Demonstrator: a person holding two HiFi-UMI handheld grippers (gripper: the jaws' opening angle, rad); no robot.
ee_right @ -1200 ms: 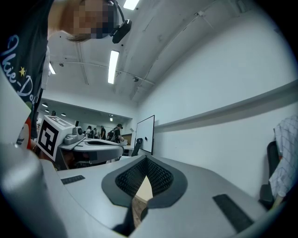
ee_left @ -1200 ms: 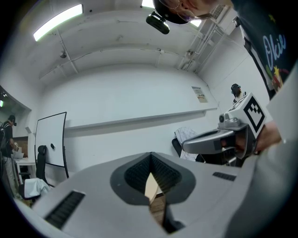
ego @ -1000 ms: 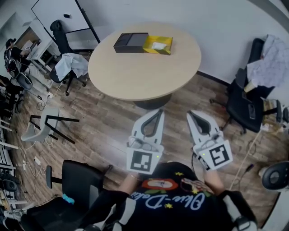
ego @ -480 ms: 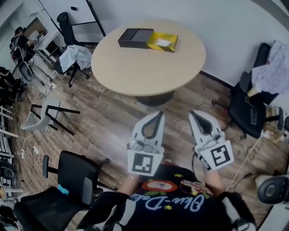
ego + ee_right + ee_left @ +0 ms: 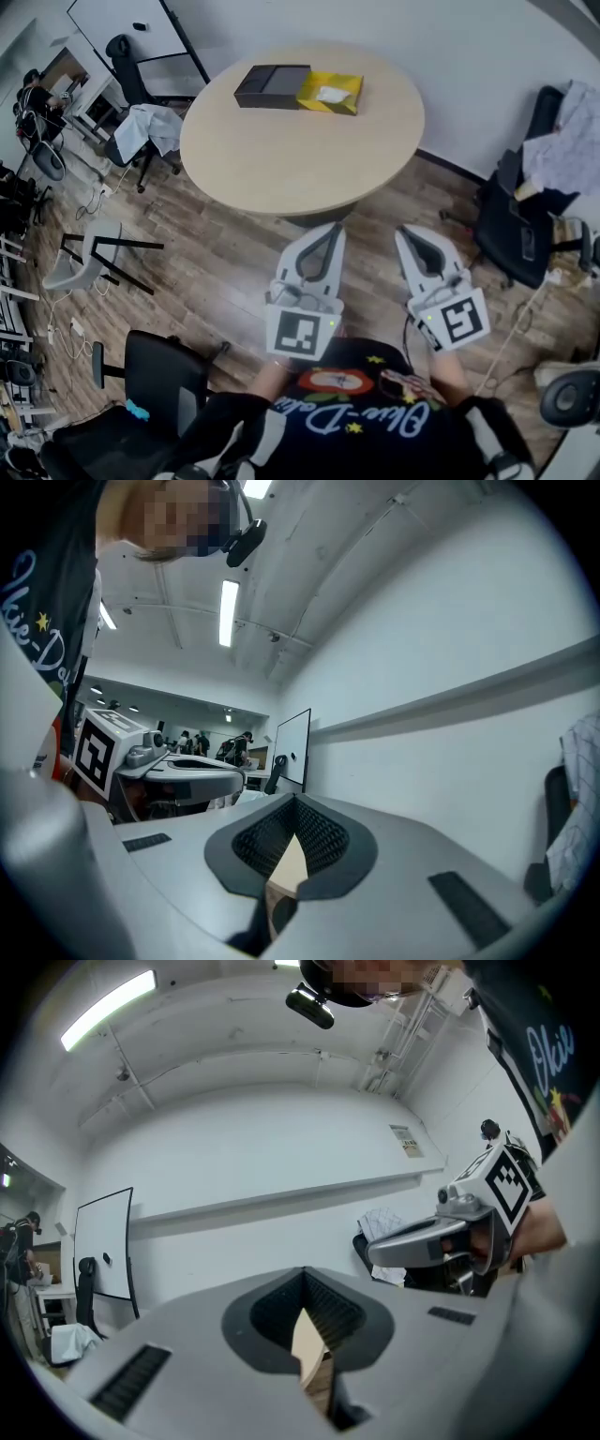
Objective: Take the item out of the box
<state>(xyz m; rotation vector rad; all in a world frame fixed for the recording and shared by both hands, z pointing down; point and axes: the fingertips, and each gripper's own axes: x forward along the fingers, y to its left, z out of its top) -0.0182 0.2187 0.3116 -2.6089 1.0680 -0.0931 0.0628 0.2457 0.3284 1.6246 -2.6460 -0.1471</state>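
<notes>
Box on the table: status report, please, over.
Left gripper shut, empty; right gripper shut, empty. Box untouched at far edge of table; both grippers short of it. Nothing else on the table.

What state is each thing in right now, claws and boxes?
Left claw: shut, empty, held short of the table.
Right claw: shut, empty, also short of the table.
Dark box: on the table's far side, against the yellow box, untouched.
Yellow box: on the table, white patch showing; open or closed, too small to tell.

Steep overhead; table (image 5: 300, 155) perhaps in all.
</notes>
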